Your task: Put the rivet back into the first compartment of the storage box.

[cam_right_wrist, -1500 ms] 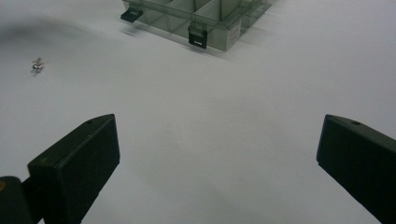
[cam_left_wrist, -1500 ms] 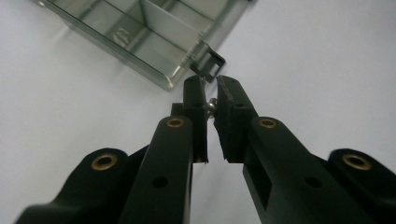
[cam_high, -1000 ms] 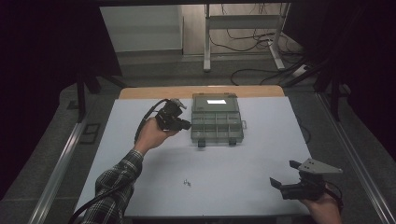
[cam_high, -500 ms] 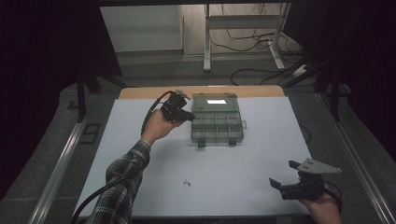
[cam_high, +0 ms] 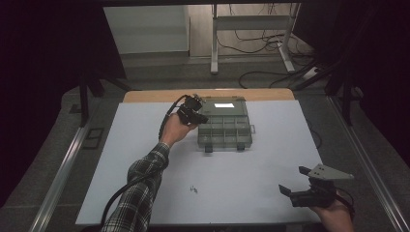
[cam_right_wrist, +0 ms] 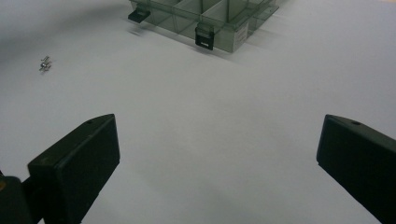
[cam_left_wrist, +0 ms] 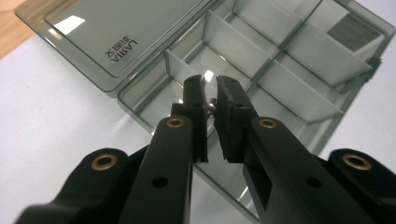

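Now left gripper (cam_left_wrist: 211, 93) jaws pinch small, probably metal screw (cam_left_wrist: 212, 106) over organizer box (cam_left_wrist: 299, 88); right gripper (cam_right_wrist: 219, 154) jaws spread.

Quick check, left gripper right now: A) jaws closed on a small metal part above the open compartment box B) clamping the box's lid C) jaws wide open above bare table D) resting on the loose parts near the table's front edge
A: in the left gripper view the left gripper pinches a small metal part above the open compartment box; its lid lies flat and untouched.
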Motion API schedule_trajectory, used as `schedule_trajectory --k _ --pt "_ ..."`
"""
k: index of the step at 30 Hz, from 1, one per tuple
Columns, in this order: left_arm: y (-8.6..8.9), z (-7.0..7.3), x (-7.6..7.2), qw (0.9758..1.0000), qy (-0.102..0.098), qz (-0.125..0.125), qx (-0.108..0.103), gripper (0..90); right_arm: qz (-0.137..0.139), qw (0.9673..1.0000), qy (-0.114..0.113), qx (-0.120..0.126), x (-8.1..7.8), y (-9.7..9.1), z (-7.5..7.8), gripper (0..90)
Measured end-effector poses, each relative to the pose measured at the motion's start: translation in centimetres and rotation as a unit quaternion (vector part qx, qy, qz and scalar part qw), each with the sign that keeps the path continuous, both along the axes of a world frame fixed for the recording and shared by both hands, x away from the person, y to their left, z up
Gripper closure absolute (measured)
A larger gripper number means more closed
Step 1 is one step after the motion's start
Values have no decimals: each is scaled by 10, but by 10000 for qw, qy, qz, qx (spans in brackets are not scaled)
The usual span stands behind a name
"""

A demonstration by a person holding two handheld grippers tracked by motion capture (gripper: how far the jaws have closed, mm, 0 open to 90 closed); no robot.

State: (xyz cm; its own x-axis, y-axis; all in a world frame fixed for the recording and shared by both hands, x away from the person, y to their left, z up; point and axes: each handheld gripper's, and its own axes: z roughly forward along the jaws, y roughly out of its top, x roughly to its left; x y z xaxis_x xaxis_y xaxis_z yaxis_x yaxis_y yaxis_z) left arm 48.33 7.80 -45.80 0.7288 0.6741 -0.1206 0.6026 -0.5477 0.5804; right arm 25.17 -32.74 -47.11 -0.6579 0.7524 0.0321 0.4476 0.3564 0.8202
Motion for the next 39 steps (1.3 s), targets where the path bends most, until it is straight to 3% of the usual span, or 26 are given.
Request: schedule_trajectory --k 7,11,15,19,23,24,26,27,28,30,32,36,39 --pt "-6 -15 7 9998 65 156 145 830 22 10000 13 -45 0 0 -1 0" --pt "-4 -18 8 9997 61 199 103 812 10 10000 14 -71 0 0 -1 0" --pt "-2 -20 6 9998 89 158 101 708 -9 10000 26 -94 0 0 -1 0" --pt "3 -19 4 9998 56 177 83 664 -20 9999 28 -116 0 0 -1 0" --pt "10 -13 -1 9999 -52 160 -30 528 -43 9999 28 -140 0 0 -1 0" --pt "12 -12 -3 9998 -100 145 -50 528 -48 9999 32 -144 0 0 -1 0" --pt "14 -9 -6 9997 -179 151 -20 397 -52 9998 51 -176 0 0 -2 1" --pt "16 -9 -6 9997 -196 140 -27 397 -52 9998 51 -176 0 0 -2 1" --pt "19 -7 -9 9997 -175 108 -93 318 -54 9997 47 -213 0 0 -2 4" --pt "21 -7 -10 9998 -154 31 -119 282 -51 9997 41 -222 0 0 -2 4" --pt "22 -6 -13 9997 -204 8 -98 166 -47 9996 45 -256 0 0 -2 5" --pt "26 -4 -19 9999 -136 -12 -94 102 -62 9996 41 -263 0 0 -2 5" --pt "31 -1 -30 9996 -136 -94 -217 51 -58 9996 47 -289 0 0 -2 6"
